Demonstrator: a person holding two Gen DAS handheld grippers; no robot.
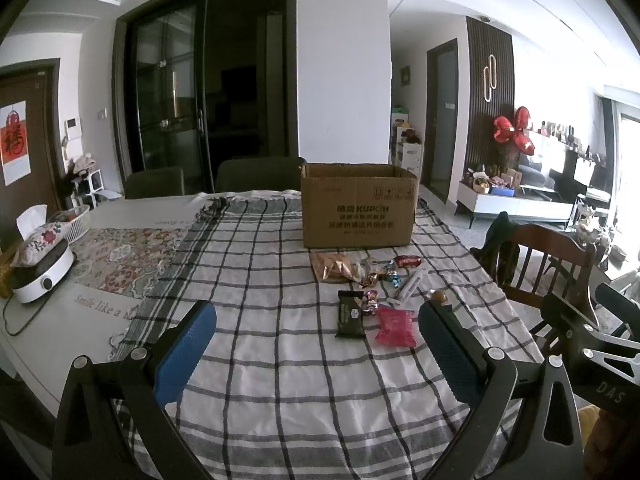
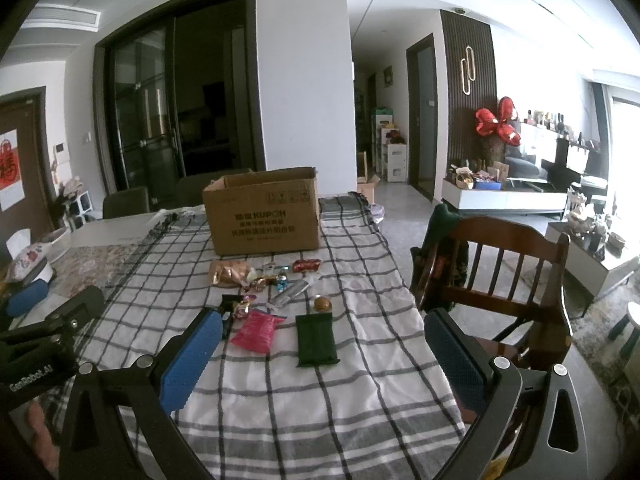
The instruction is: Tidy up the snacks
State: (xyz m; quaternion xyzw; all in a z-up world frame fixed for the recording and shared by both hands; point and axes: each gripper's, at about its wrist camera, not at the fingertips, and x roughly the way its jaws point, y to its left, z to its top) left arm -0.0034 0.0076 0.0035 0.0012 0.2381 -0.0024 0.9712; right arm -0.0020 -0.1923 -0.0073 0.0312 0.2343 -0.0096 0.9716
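— Left wrist? 
— Left gripper [image 1: 316, 336] spread wide, empty, above checked surface [image 1: 256, 264]. Snacks [image 1: 372, 292] scattered just before cardboard box [image 1: 358, 208].

— Right wrist? 
— Right gripper [image 2: 324, 340] likewise apart, holding nothing. Pink packet [image 2: 256, 330] beside green packet [image 2: 316, 338], near side of box.

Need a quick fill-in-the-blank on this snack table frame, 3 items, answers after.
1. The cardboard box stands on the checked cloth with its top flaps ____.
2. The pink packet lies to the ____ of the dark green packet in the right wrist view.
3. Both the left tool and the right tool are ____, holding nothing.

Missing words: open; left; open
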